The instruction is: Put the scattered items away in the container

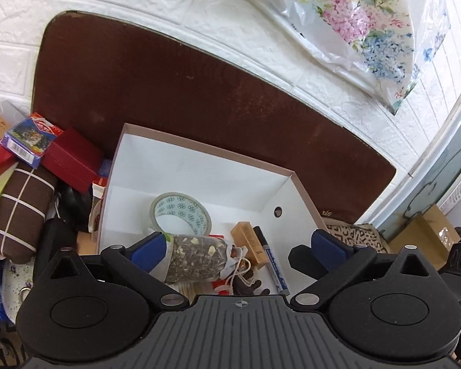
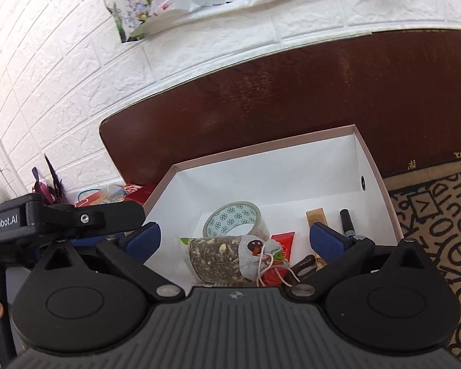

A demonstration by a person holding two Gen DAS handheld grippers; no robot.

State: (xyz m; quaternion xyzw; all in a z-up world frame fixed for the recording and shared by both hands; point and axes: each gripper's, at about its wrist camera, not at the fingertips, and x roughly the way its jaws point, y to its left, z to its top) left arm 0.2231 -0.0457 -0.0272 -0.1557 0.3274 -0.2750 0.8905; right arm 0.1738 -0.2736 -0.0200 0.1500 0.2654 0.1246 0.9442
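A white cardboard box stands in front of a dark brown board. Inside lie a tape roll, a sachet of dried herbs, a small tan box, a marker and a red tube. My left gripper is open and empty above the box's near side. My right gripper is open and empty over the box too. The left gripper's body shows at the left of the right wrist view.
Left of the box are a brown roll tied with white cord, red boxes, a card pack and a black object. A patterned mat lies right of the box. A floral plastic bag hangs on the white brick wall.
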